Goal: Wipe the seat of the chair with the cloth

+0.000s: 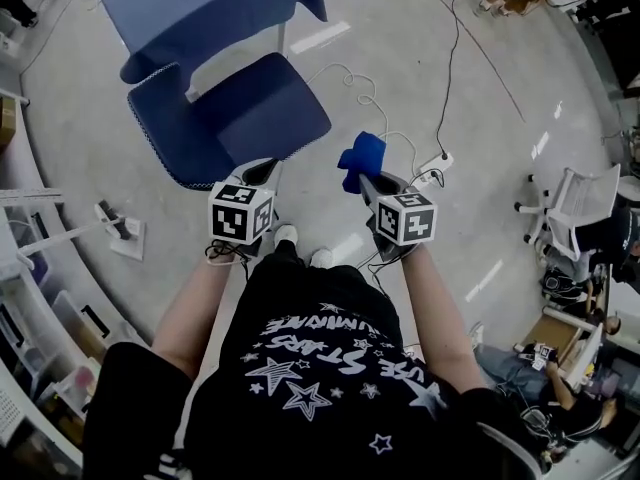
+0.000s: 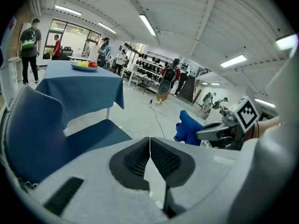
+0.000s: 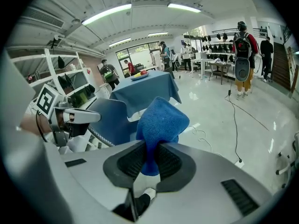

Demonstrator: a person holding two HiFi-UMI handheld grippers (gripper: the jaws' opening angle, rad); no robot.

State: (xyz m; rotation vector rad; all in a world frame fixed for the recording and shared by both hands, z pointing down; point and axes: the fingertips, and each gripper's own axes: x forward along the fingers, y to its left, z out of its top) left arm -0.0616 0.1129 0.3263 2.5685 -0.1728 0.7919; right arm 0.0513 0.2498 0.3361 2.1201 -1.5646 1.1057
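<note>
Blue cloth (image 3: 161, 122) stands bunched up out of the right gripper (image 3: 148, 158), whose jaws are clamped on its lower fold. The left gripper (image 2: 150, 146) grips nothing, with its jaws pressed together. Both hover side by side before the blue chair (image 1: 235, 118) — the cloth beside the seat's near corner, not touching it. A blue-draped table (image 1: 210, 3) stands behind the chair.

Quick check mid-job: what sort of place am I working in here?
Probably a big open lab or workshop hall, not a home: a bare polished floor with a loose cable trailing across it, strip lights overhead, and several people standing near racks of gear.
</note>
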